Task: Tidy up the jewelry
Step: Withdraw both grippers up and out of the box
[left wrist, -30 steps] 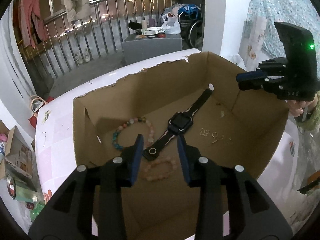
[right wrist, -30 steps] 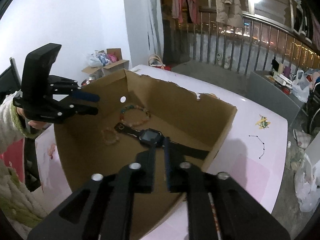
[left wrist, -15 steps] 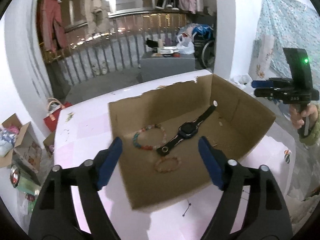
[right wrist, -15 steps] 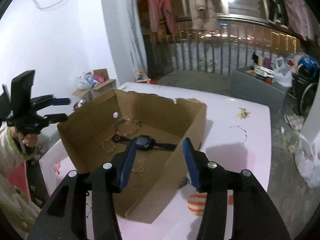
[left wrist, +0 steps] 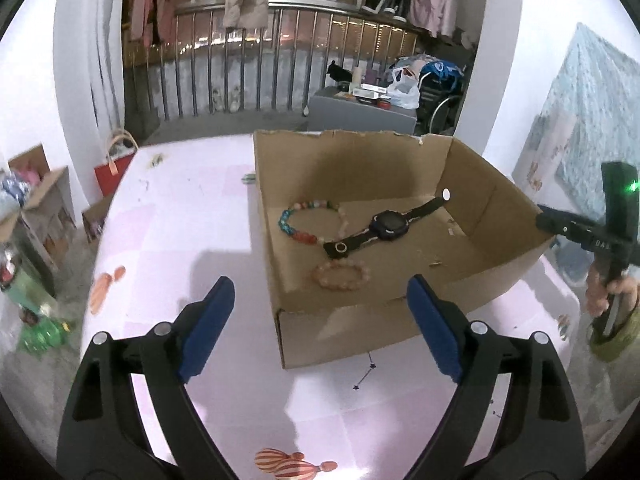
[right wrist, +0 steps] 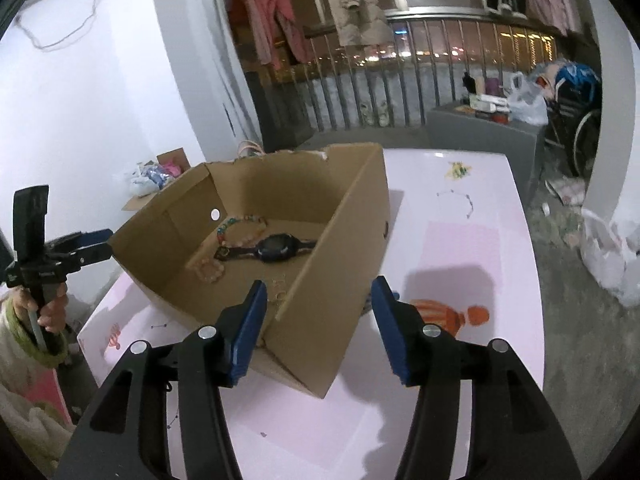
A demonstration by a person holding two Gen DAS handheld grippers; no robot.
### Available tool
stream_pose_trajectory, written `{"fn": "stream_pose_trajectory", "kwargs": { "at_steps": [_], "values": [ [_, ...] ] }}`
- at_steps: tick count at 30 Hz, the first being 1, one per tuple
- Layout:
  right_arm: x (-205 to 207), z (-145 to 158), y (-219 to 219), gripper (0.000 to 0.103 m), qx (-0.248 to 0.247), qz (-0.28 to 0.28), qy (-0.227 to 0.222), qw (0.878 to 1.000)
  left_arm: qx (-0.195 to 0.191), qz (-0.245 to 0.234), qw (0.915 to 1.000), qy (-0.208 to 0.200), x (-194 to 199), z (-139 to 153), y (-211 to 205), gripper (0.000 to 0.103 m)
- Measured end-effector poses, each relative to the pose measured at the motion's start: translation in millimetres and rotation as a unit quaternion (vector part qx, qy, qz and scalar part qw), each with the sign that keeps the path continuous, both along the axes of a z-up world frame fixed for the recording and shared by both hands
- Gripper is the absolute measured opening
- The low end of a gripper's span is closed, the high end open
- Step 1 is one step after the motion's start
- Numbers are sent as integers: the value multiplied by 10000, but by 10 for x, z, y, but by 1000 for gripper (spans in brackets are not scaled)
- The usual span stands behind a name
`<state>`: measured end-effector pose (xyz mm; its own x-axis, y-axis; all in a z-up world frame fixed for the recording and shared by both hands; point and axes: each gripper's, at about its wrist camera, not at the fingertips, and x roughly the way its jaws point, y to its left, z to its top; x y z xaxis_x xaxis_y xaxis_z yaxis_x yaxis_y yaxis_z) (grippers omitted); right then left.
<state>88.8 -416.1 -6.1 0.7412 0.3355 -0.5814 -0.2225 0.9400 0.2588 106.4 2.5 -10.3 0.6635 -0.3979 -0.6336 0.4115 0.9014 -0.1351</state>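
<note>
An open cardboard box [left wrist: 352, 330] stands on the pink table [left wrist: 180, 248]. Inside lie a black watch [left wrist: 388, 224], a multicoloured bead bracelet [left wrist: 304, 222] and a pale pink bead bracelet [left wrist: 340, 275]. My left gripper [left wrist: 320, 326] is open wide and empty, held back from the box's near wall. My right gripper [right wrist: 318, 330] is open and empty at the box's corner [right wrist: 320, 360]. The watch [right wrist: 278, 247] and both bracelets [right wrist: 208, 270] also show in the right wrist view, with small gold rings [right wrist: 278, 283] near the box wall.
The table carries printed balloon pictures [right wrist: 448, 314]. A metal railing [left wrist: 240, 80] and hanging clothes stand behind. A grey cabinet [left wrist: 360, 114] with clutter is beyond the table. Cartons [left wrist: 36, 208] and bags sit on the floor to the left.
Both grippers have pulled back out of the box and away from it. Both have opened wide, and neither holds anything.
</note>
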Motion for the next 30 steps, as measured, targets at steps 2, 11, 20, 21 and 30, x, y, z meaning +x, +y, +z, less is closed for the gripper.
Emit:
{"fn": "stream_pose_trajectory", "kwargs": {
  "at_steps": [2,11,20,21,30],
  "values": [
    [19,-24,-25,53,124,-66,45,9999,-162,6,9998,79,22,-29,24,84],
    [63,-9,106,50,169,265,207,9993,-408,-51,9990,182,14,-59,-94,84],
    [26,47,240,50,74,444,259,9987,-236,16,9997,96,-59,-55,-156,86],
    [5,50,252,50,43,430,259,9987,-226,13,9997,100,-70,-53,-158,86],
    [-132,91,261,50,-57,359,362,9987,-217,19,9997,78,-111,-24,-148,86]
  ]
}}
